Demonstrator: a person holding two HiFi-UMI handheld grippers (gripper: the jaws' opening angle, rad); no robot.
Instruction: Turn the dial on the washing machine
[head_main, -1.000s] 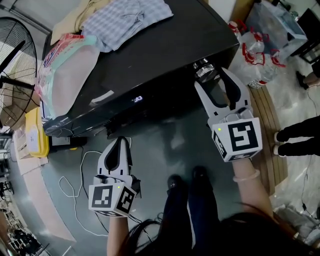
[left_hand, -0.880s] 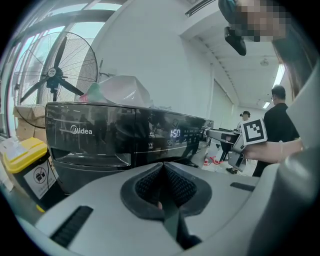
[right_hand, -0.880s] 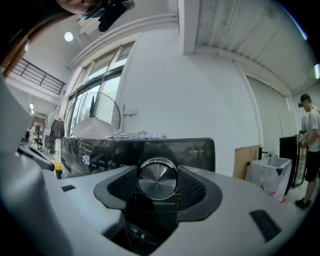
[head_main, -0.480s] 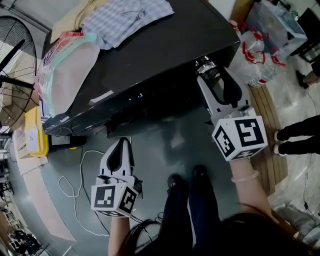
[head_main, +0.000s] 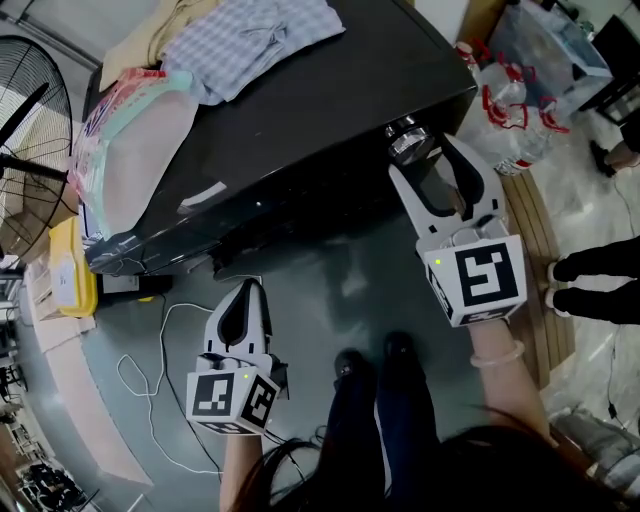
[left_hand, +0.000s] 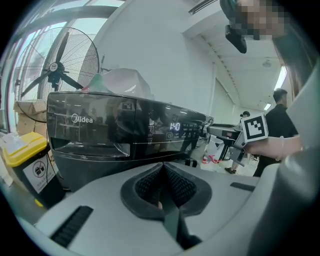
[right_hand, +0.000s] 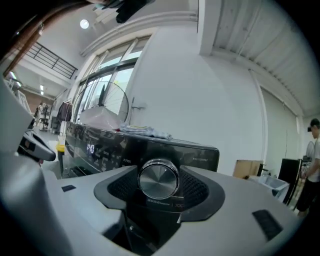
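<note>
Sitting square between the pads of the right gripper (head_main: 420, 153), the dial (right_hand: 158, 180) is a round brushed-metal knob at the right end of the washing machine's front panel. The jaws stand wide, one pad against each side of the knob, clamped on it. In the head view the dial (head_main: 408, 138) lies right of centre in the upper half, at the machine's front corner.

Low in the left half of that view, the left gripper (head_main: 245, 287) hangs well apart from the panel, its jaws closed together on nothing.

One black washing machine (head_main: 330, 90) fills the upper middle; its display (left_hand: 174, 126) glows. One checked cloth (head_main: 255, 30) and one plastic bag (head_main: 135, 130) lie on its lid.

Around it is a grey floor (head_main: 340, 290), with one white cable (head_main: 150, 370) at lower left, one yellow bin (head_main: 72, 265) and one fan (head_main: 30, 90) at the left edge, and packs of bottled water (head_main: 515, 105) at upper right.
</note>
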